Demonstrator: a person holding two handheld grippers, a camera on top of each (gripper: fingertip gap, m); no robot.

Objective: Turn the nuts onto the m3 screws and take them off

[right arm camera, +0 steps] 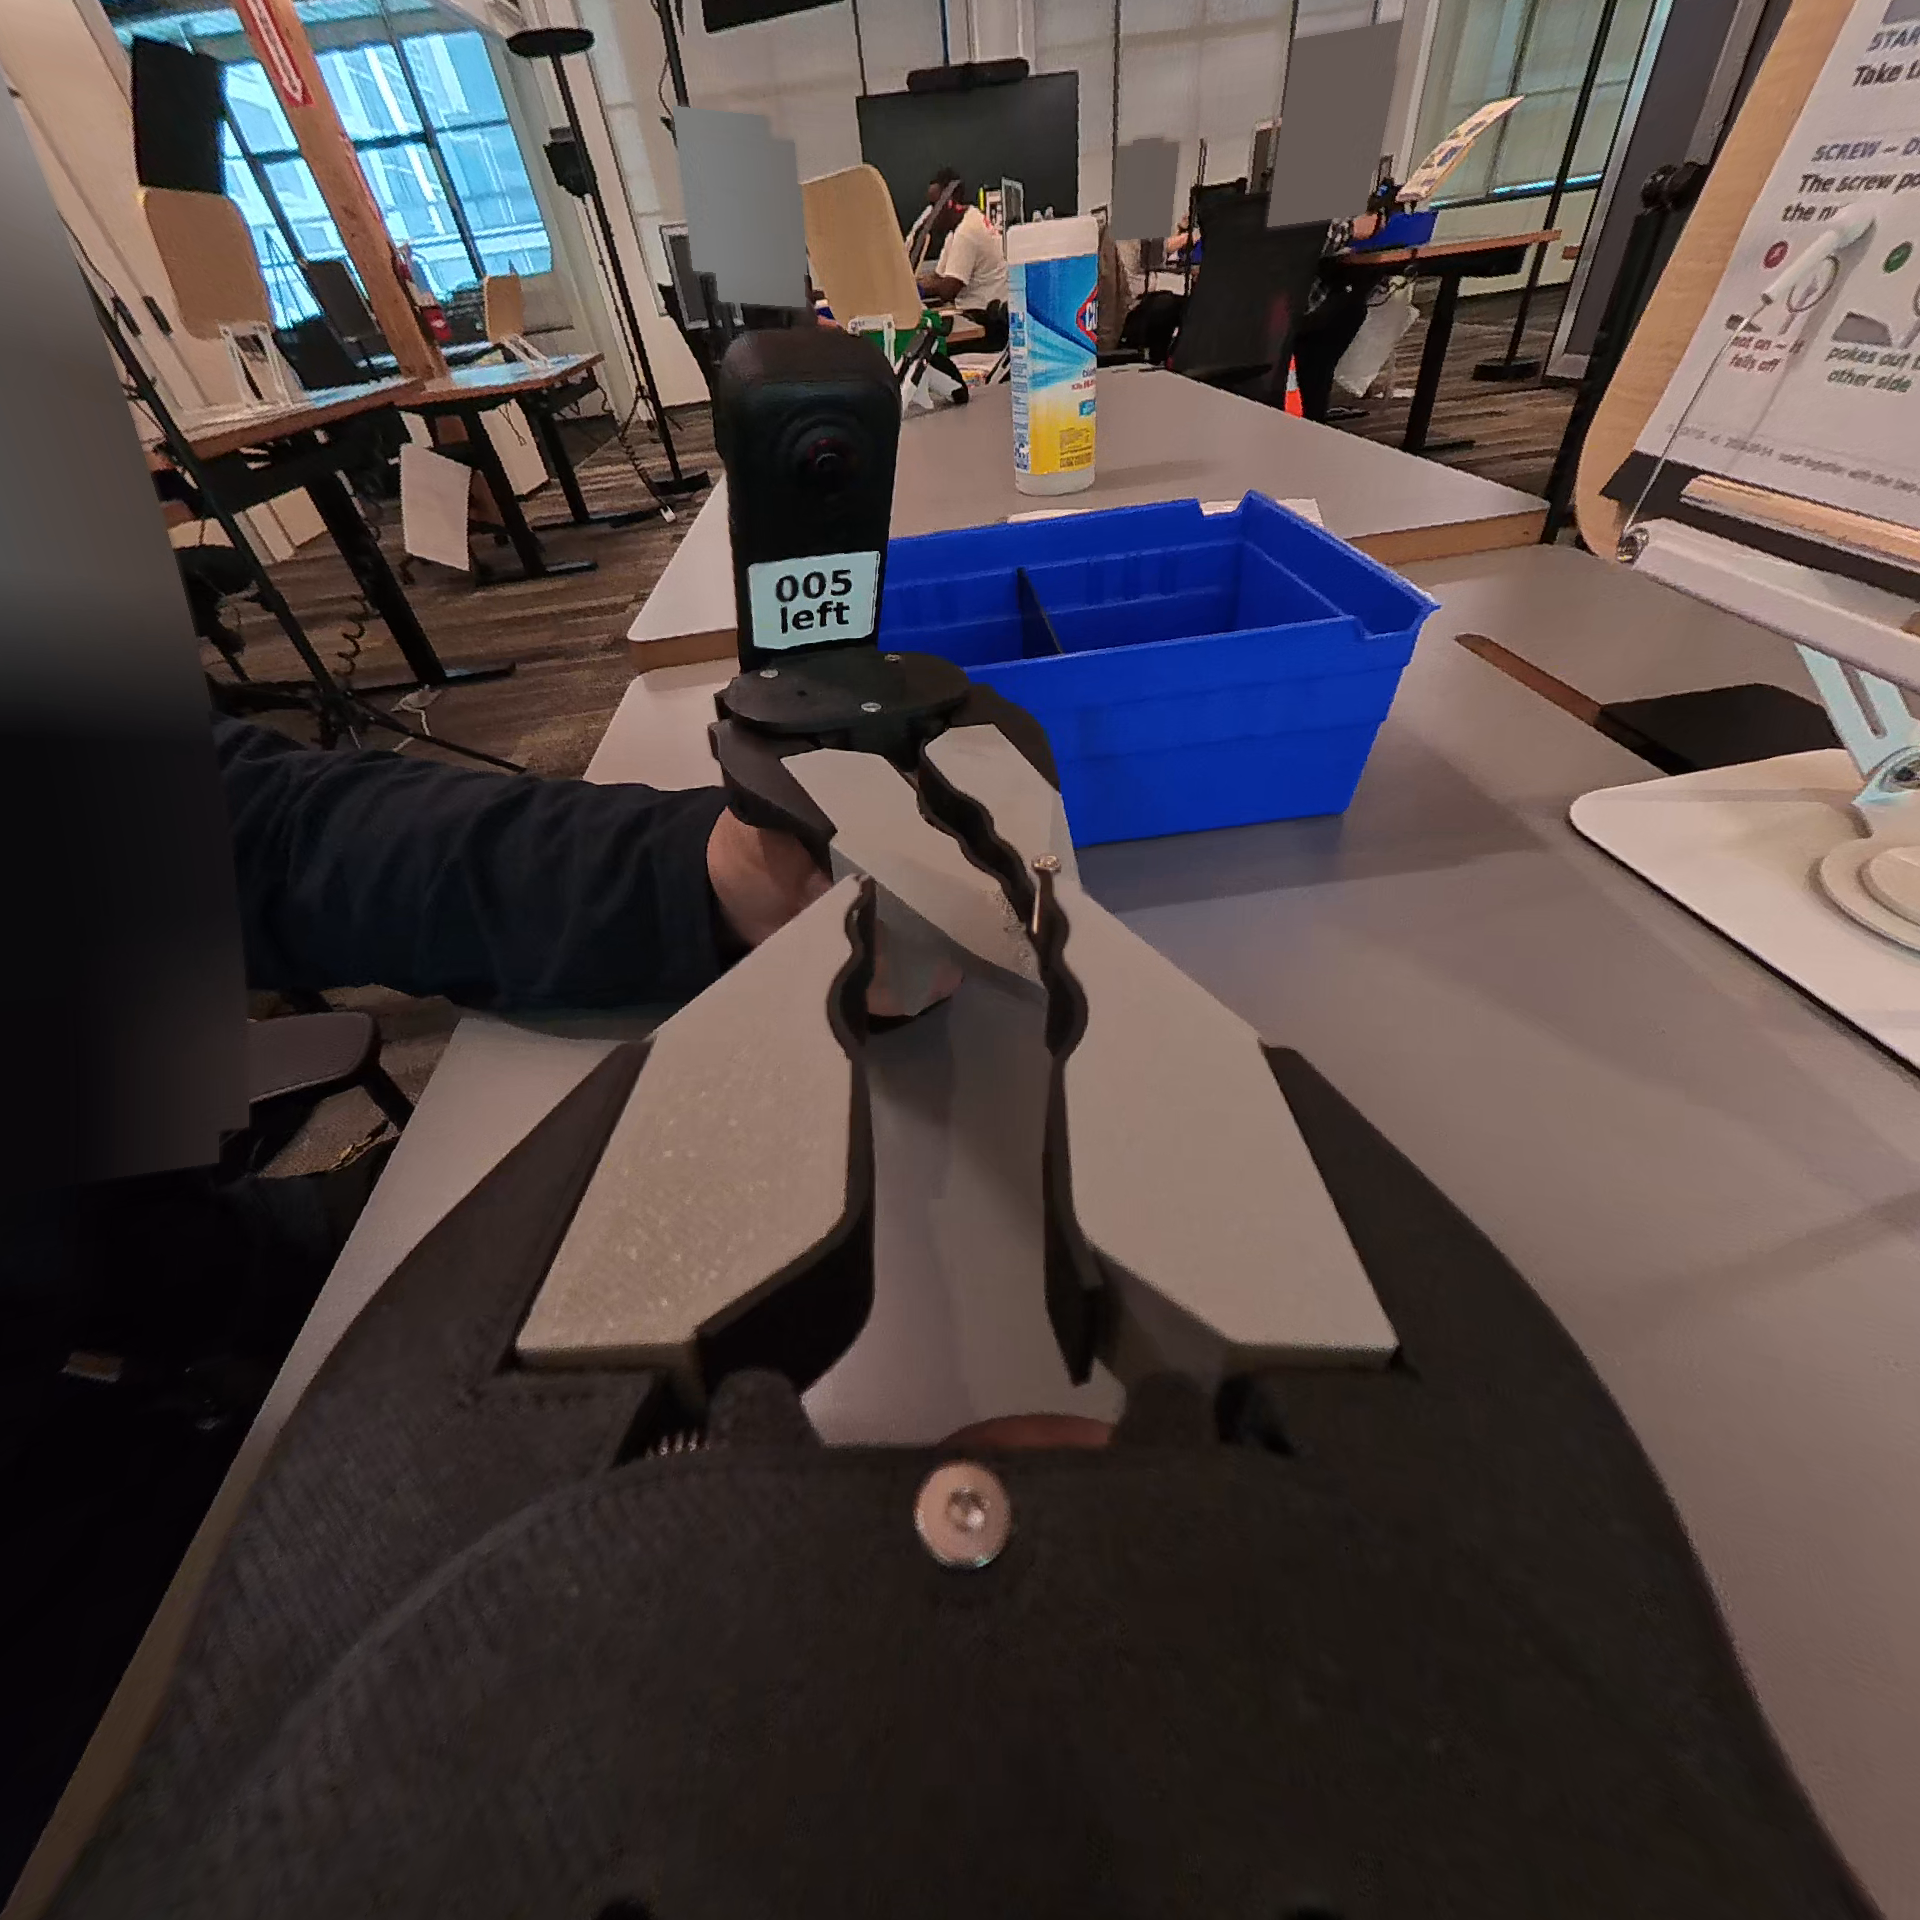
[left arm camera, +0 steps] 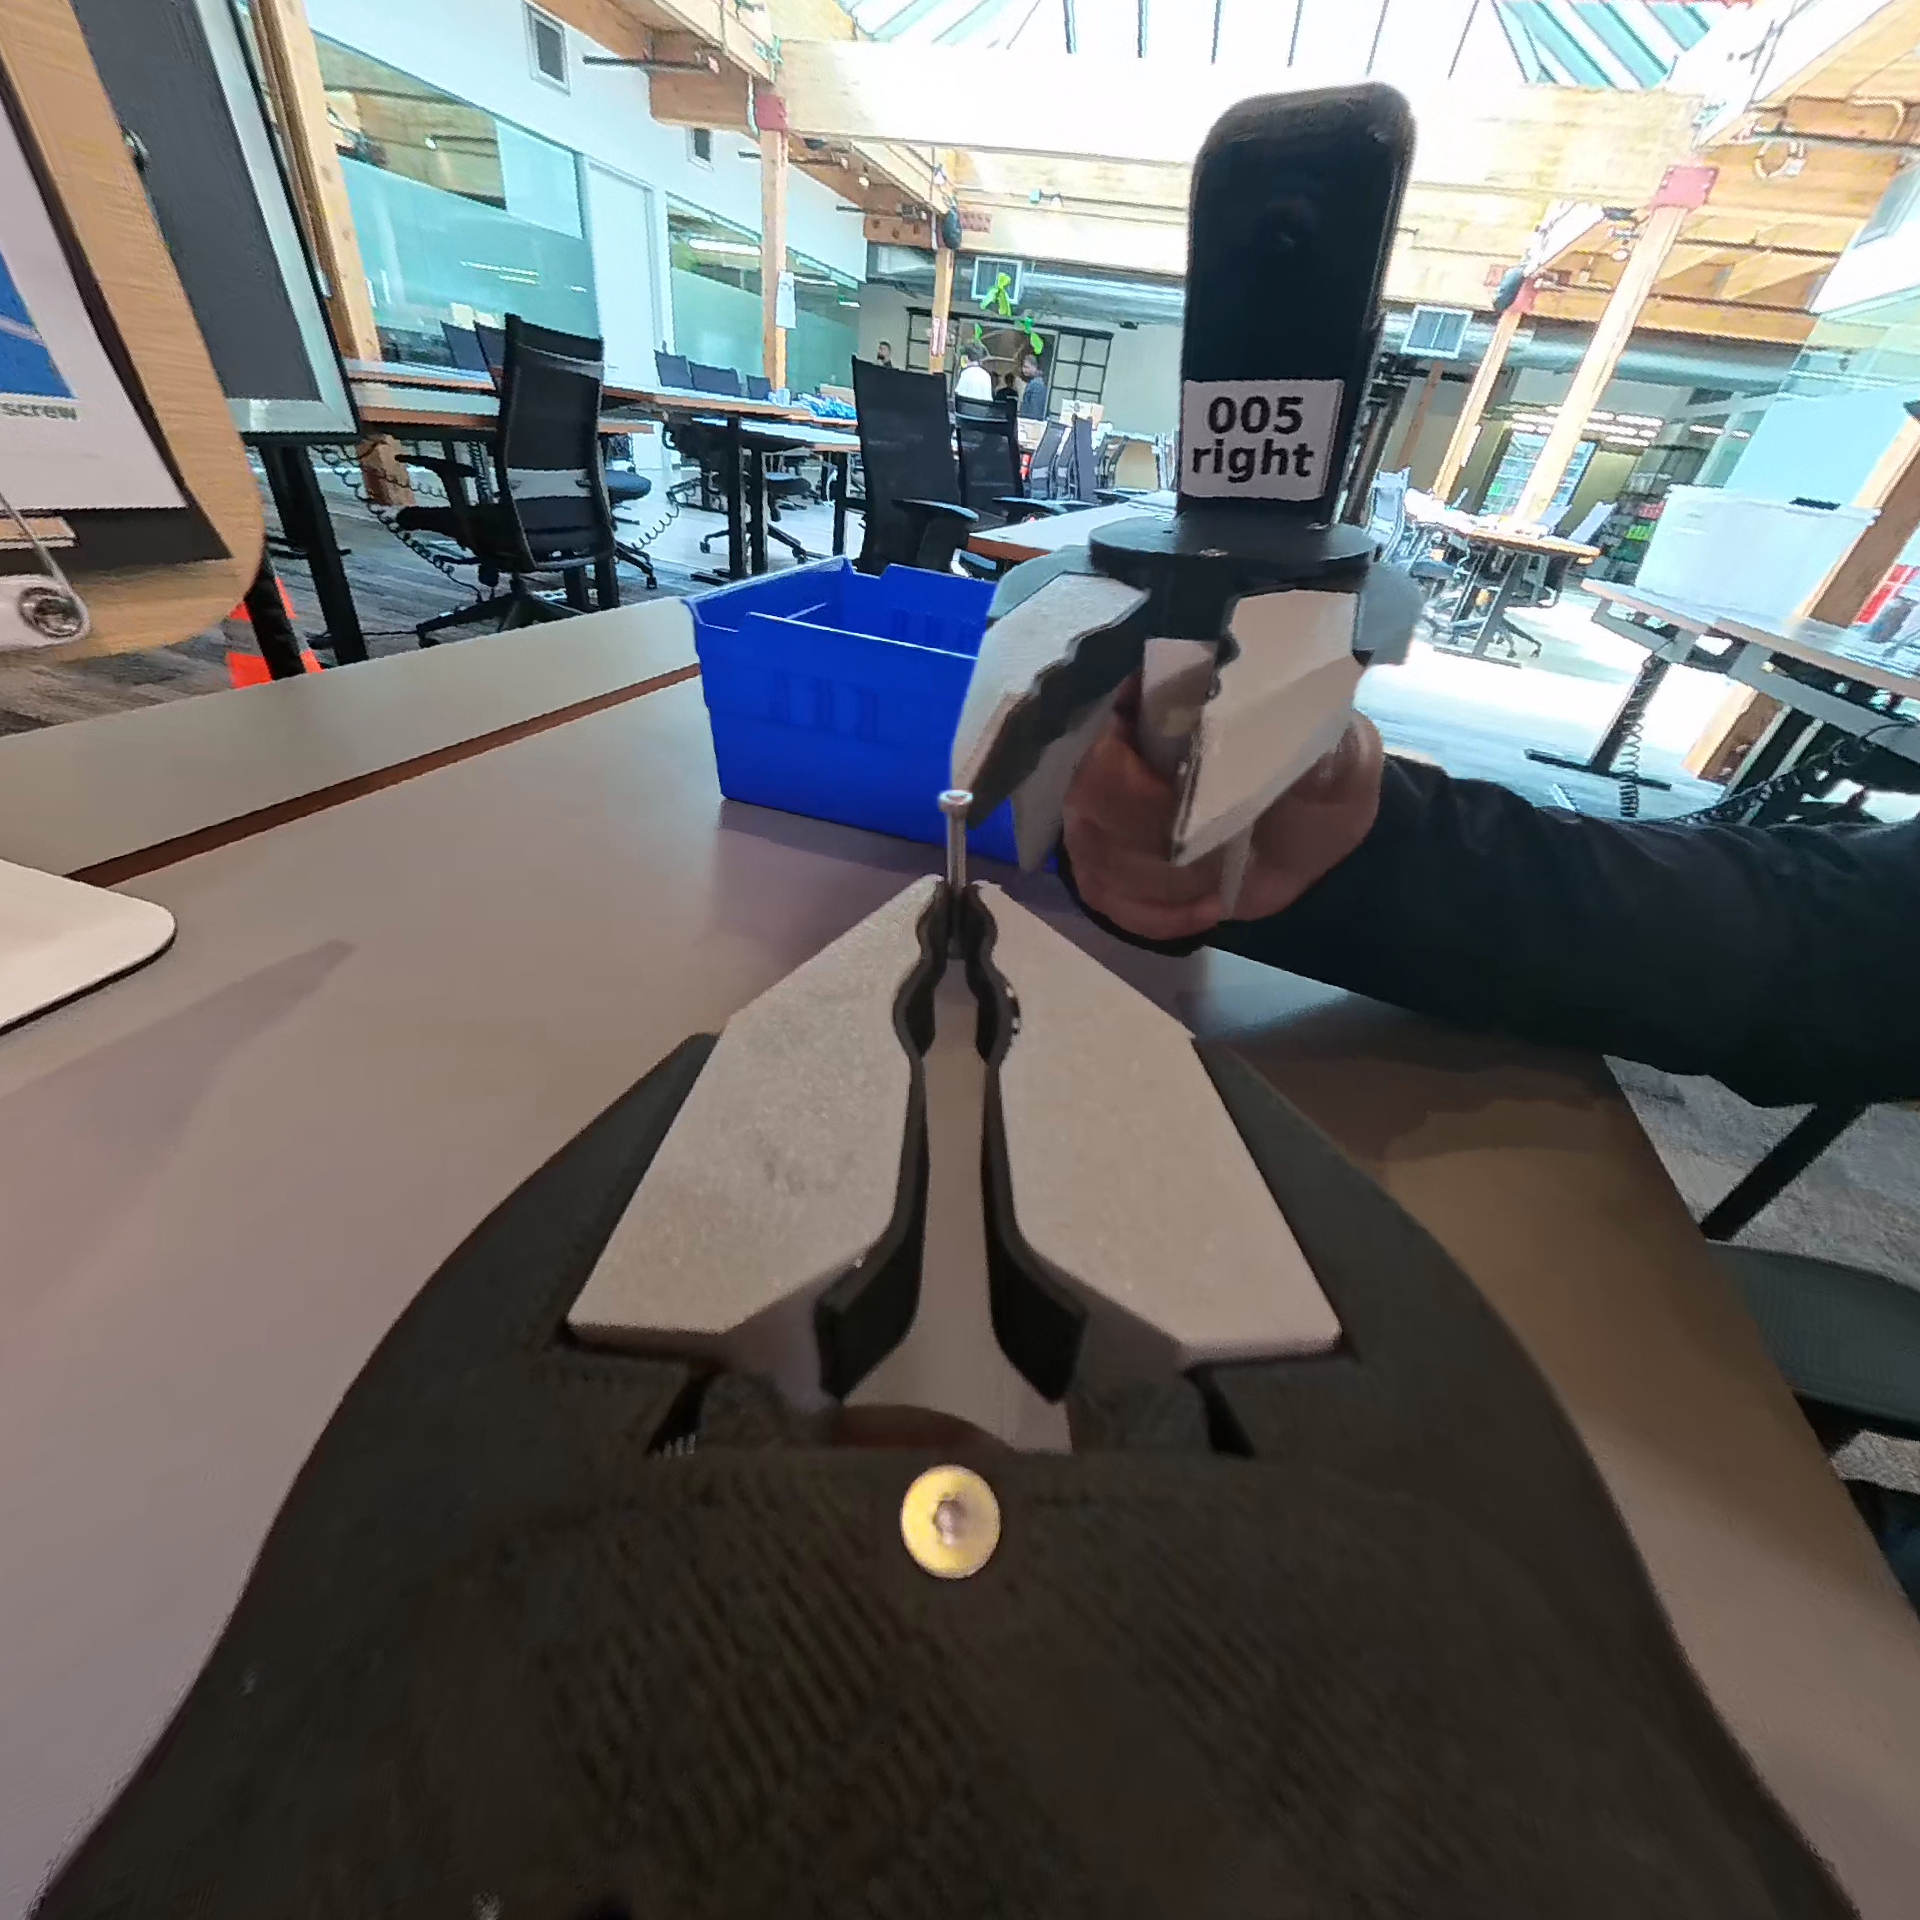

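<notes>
My left gripper [left arm camera: 956, 896] is shut on a thin M3 screw [left arm camera: 954, 836], which stands upright with its head on top, above the grey table [left arm camera: 416, 935]. In the right wrist view the left gripper [right arm camera: 1023, 940] reaches in from the left, and the screw [right arm camera: 1040, 894] sits just beside my right gripper's right fingertip [right arm camera: 1051, 914]. My right gripper [right arm camera: 954, 904] is open and empty. In the left wrist view the right gripper [left arm camera: 1091, 842] hangs just right of the screw head. I cannot make out a nut in either view.
A blue divided bin [right arm camera: 1195, 727] stands on the table just behind the grippers and also shows in the left wrist view [left arm camera: 831, 707]. A wipes canister [right arm camera: 1051, 353] stands farther back. An instruction sheet on a white stand [right arm camera: 1714, 883] is at the right.
</notes>
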